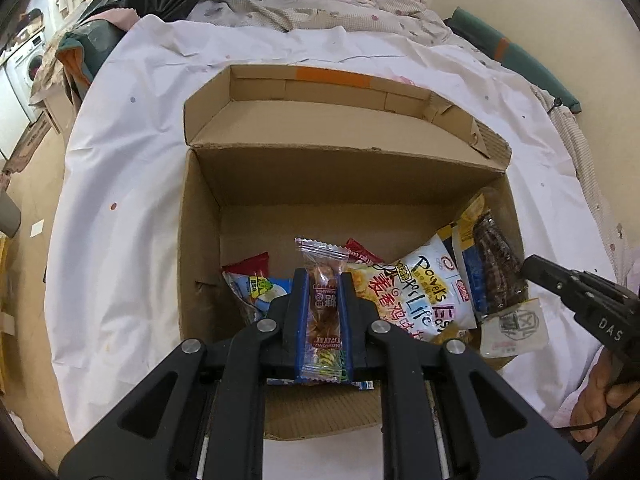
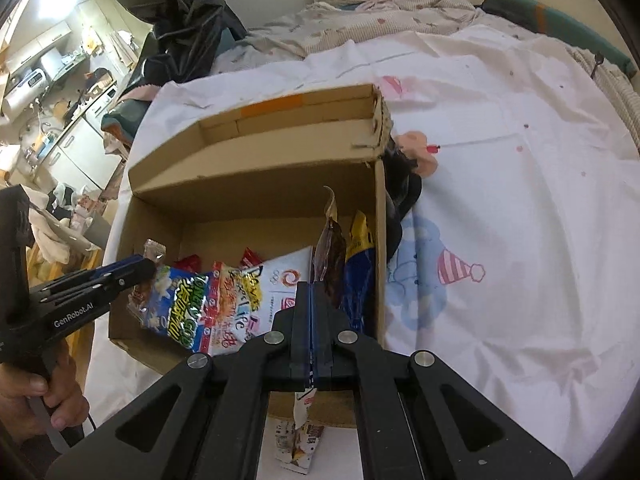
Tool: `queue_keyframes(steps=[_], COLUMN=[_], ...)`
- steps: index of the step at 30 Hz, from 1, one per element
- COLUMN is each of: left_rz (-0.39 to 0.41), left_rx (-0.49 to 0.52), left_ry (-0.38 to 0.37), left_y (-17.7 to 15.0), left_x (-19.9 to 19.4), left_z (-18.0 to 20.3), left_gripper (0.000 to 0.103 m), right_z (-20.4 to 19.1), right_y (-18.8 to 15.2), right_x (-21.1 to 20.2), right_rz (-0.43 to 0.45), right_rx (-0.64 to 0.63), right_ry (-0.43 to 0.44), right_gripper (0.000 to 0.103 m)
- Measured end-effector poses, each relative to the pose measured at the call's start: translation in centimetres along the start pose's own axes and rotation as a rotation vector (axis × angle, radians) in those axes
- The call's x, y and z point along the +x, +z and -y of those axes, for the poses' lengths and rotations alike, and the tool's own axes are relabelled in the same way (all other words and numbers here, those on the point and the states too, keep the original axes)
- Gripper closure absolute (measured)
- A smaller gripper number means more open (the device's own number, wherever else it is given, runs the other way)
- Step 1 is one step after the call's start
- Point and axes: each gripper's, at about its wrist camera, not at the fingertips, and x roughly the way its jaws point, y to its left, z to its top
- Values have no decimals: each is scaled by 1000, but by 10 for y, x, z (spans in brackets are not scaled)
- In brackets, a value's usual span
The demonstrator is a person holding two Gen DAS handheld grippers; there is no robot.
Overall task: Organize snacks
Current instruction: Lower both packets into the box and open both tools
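An open cardboard box (image 1: 200,240) (image 2: 256,192) lies on the bed and holds several snack bags. My left gripper (image 1: 323,280) (image 2: 136,270) hovers over the box's near left part, shut on a clear-wrapped brown snack bar (image 1: 322,304) (image 2: 154,250). My right gripper (image 2: 313,292) (image 1: 532,268) is at the box's right side, shut on a thin dark-brown packet (image 2: 332,248) (image 1: 496,268). The packet's white end (image 2: 300,436) hangs below the jaws. In the box lie a white bag (image 1: 424,292) (image 2: 260,300), a blue-green bag (image 2: 180,308) and a yellow-blue bag (image 2: 360,264).
The box rests on a white sheet (image 2: 500,200) with cartoon prints. Its lid flap (image 1: 320,120) stands open at the far side. A rumpled blanket (image 1: 300,4) and a black plastic bag (image 2: 180,20) lie beyond. A person's hands (image 1: 600,400) (image 2: 32,392) hold the grippers.
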Motion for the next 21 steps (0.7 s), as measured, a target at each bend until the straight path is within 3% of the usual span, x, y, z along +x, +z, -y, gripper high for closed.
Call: queue_keyframes(steps=[12, 14, 15, 16, 18, 19, 21], left_rz=[34, 51, 64, 78, 124, 138, 155], left_rx=[13, 19, 27, 31, 35, 36, 43], left_ry=[-38, -43, -36, -29, -4, 4, 2], left_y=[-6, -6, -7, -7, -9, -9, -10], left_x=[-15, -22, -25, -28, -36, -39, -44], left_z=[6, 7, 9, 10, 10, 10, 10], left_gripper=[88, 71, 52, 35, 20, 16, 16], right_z=[-1, -4, -5, -5, -7, -7, -9], right_y=[2, 2, 3, 3, 3, 3, 3], right_x=[1, -3, -6, -7, -10, -12, -19], right_rz=[10, 32, 44, 49, 62, 71, 104], right_rx=[3, -4, -1, 0, -1, 2, 7], right_ry=[17, 22, 30, 31, 33, 37, 44], right_gripper=[102, 97, 97, 93, 80, 59, 28])
